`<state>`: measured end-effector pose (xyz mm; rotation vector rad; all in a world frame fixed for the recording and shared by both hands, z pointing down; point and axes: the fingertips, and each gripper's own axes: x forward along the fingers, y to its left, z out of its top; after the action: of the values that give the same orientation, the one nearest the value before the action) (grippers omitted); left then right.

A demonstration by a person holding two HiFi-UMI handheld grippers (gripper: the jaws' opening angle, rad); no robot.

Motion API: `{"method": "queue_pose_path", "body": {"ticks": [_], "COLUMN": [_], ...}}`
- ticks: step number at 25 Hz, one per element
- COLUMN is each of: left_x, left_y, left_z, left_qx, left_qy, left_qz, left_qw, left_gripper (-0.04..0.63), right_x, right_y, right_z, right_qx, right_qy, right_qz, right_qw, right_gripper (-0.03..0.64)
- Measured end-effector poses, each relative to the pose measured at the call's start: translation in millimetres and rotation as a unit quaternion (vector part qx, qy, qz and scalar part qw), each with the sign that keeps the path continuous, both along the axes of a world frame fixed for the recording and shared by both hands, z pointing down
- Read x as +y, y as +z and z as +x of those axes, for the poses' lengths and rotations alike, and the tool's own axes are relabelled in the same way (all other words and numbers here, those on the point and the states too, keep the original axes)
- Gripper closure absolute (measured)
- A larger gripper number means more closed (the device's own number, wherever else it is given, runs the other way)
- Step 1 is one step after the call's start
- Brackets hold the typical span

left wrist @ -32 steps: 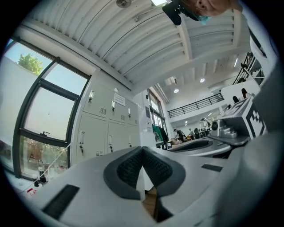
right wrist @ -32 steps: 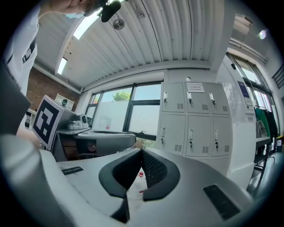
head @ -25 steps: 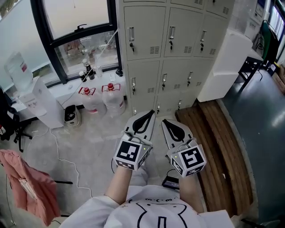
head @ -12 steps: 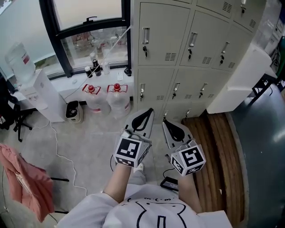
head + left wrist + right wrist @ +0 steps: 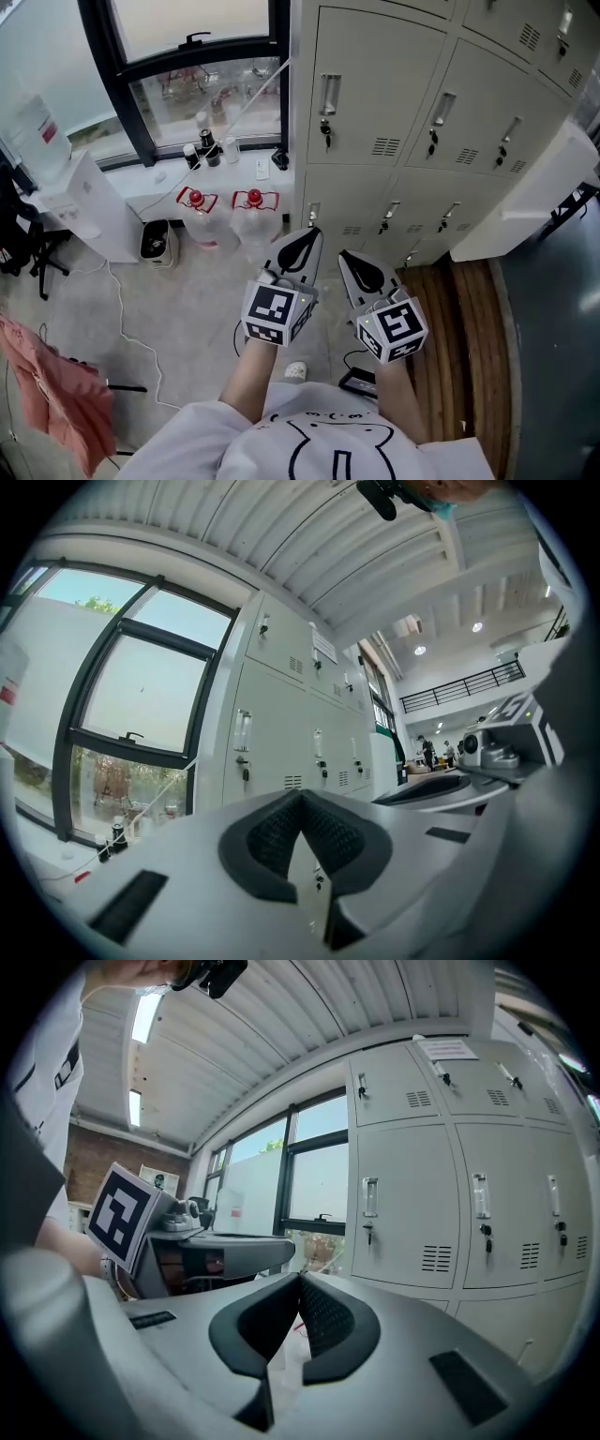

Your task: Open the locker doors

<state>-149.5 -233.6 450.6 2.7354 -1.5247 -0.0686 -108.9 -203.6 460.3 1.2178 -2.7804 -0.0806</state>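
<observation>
Head view: left tool [image 5: 309,234] & right tool [image 5: 349,259] sit side by side, apart, both aimed at the lockers [image 5: 487,141] ahead, not touching them. All doors [image 5: 370,103] in sight are closed; keys [image 5: 325,134] hang below the handles [image 5: 328,94]. Two water bottles [image 5: 253,225] stand on the floor [image 5: 187,309] left of the lockers, under the window [image 5: 187,66]. Wooden platform [image 5: 459,319] at right, by the locker base.

Left gripper view: left tool [image 5: 300,794] clenched, pad tips meet, nothing btwn. Lockers ahead, doors closed; window at left; right tool's body at right.

Right gripper view: right tool [image 5: 298,1279] clenched too, tips together, empty. Lockers fill the right half, doors closed. Left tool w/ its marker cube [image 5: 120,1215] at left, window btwn.
</observation>
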Motion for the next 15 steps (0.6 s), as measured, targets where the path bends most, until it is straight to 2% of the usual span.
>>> {"method": "queue_pose_path", "body": {"ticks": [9, 15], "left_x": [-55, -89], "left_y": [43, 74], "left_z": [-15, -14], "left_qx": [-0.021, -0.019], "left_qy": [-0.013, -0.036], "left_qz": [-0.037, -0.057], "left_qw": [0.999, 0.9975], "left_gripper": [0.575, 0.575], "right_x": [-74, -106], "right_y": [40, 72], "right_z": [-12, -16], "right_qx": [0.009, 0.021], "right_qy": [-0.013, -0.036], "right_qz": [-0.024, -0.047], "right_qw": [1.0, 0.998], "right_gripper": [0.628, 0.628]}}
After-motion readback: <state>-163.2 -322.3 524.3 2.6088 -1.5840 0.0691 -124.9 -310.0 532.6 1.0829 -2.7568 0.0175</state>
